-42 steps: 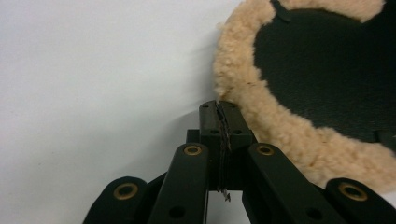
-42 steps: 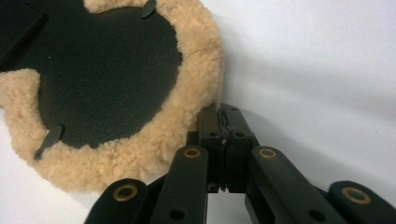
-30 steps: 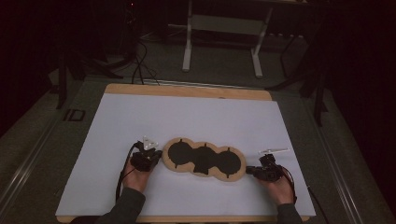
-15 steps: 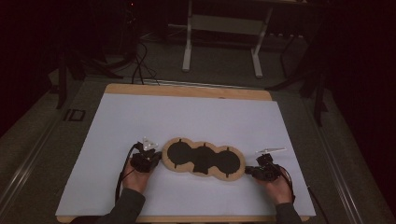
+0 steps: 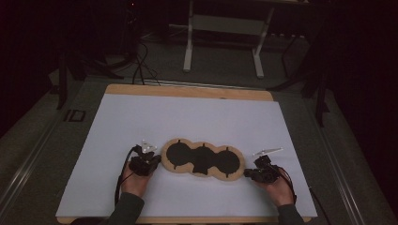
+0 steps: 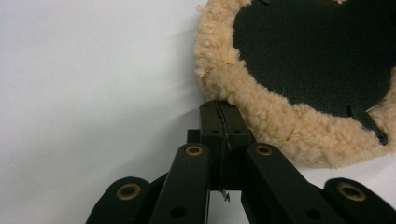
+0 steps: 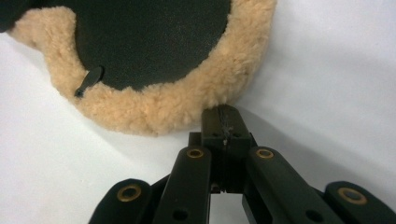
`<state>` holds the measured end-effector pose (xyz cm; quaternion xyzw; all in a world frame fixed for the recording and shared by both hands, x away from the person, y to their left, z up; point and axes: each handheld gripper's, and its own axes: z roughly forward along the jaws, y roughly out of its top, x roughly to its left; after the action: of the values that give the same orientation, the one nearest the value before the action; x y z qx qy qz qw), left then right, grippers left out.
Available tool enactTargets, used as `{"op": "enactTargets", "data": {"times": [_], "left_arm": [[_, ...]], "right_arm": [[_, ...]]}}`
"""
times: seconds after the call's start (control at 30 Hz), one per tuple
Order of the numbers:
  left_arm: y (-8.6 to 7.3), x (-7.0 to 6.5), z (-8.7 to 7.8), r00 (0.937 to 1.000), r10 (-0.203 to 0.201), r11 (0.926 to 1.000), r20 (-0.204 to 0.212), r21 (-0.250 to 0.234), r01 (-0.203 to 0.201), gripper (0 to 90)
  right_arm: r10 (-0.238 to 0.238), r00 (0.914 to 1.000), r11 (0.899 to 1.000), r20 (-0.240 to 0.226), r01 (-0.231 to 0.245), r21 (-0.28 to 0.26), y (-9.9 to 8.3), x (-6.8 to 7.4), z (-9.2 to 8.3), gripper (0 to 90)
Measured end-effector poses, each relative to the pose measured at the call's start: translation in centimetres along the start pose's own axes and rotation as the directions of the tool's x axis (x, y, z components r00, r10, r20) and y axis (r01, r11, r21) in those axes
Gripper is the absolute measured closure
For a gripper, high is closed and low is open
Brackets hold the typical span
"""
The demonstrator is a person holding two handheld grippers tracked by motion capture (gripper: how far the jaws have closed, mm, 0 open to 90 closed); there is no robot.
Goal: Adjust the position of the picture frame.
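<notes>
**Fleece mat on the desk, a gripper at each end**

A long mat (image 5: 202, 158) lies flat on the white sheet (image 5: 187, 117) that covers the desk (image 5: 187, 90), in the near half and about in the middle between left and right. The mat has three round black fields in a row, joined together, with a tan fleece border around them. Small black tabs sit at the border between the black part and the fleece; one shows in the left gripper view and one in the right gripper view.

The left gripper (image 5: 149, 161) is at the left end of the mat, held by the person's left hand (image 5: 134, 182). In the left gripper view (image 6: 219, 119) its jaws are pressed together, with only a thin line between them, and their tips reach the fleece edge (image 6: 261, 112). Whether a bit of fleece is caught between them cannot be told.

The right gripper (image 5: 251, 173) is at the right end of the mat, held by the right hand (image 5: 279, 190). In the right gripper view (image 7: 223, 116) the jaws are also together, and their tips touch the fleece border (image 7: 187, 105) from outside. Here too a pinch of fleece cannot be confirmed.

Both forearms come in from the near edge of the desk. A cable (image 5: 123, 168) curves from the left gripper. Behind the desk, on the dark floor, stands a light metal frame (image 5: 225, 28) with cables beside it.
</notes>
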<state>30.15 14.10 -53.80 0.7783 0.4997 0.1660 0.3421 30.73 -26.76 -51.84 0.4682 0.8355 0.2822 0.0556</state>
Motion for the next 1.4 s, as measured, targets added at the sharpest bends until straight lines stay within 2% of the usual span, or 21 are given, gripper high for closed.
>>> {"op": "enactTargets", "data": {"times": [0.27, 0.37, 0.47, 0.63, 1.0, 1.17, 1.3, 1.4], "left_arm": [[-0.1, 0.6, -0.2, 0.9993, -0.031, 0.9995, -0.019, 0.003, 0.031, 90.0], [-0.1, 0.8, -0.3, 0.9981, -0.044, 0.9990, -0.043, 0.000, 0.044, 90.0], [-0.1, 1.2, -0.3, 0.9978, -0.061, 0.9982, -0.026, 0.001, 0.061, 90.0], [-0.1, 1.2, -0.3, 0.9976, -0.065, 0.9979, -0.025, 0.002, 0.065, 90.0], [-0.4, 1.8, -0.7, 0.9945, -0.102, 0.9948, -0.025, 0.007, 0.102, 90.0], [-0.4, 2.2, -0.8, 0.9927, -0.118, 0.9930, -0.027, 0.002, 0.118, 90.0], [-0.4, 2.8, -0.9, 0.9898, -0.140, 0.9901, -0.024, 0.005, 0.140, 90.0], [-0.4, 2.7, -0.9, 0.9904, -0.135, 0.9908, -0.032, 0.006, 0.135, 90.0]], "right_arm": [[0.008, 0.9996, 1.000, 0.026, -0.007, -0.017, 0.7, 0.1, 0.5, 90.0], [0.021, 0.9995, 0.999, 0.026, -0.020, -0.030, 1.0, 0.0, 0.8, 90.0], [0.030, 0.9989, 0.999, 0.036, -0.029, -0.038, 1.3, 0.1, 1.1, 90.0], [0.033, 0.9982, 0.998, 0.050, -0.030, -0.051, 1.6, 0.2, 1.4, 90.0], [-0.010, 0.9950, 0.998, 0.099, 0.017, -0.068, 2.3, 1.0, 2.0, 90.0], [-0.029, 0.9947, 0.997, 0.098, 0.036, -0.064, 2.3, 1.4, 2.1, 90.0], [-0.046, 0.9959, 0.997, 0.077, 0.051, -0.065, 2.2, 1.9, 2.2, 90.0], [-0.053, 0.9956, 0.996, 0.077, 0.058, -0.065, 2.3, 1.9, 2.3, 90.0]]}}
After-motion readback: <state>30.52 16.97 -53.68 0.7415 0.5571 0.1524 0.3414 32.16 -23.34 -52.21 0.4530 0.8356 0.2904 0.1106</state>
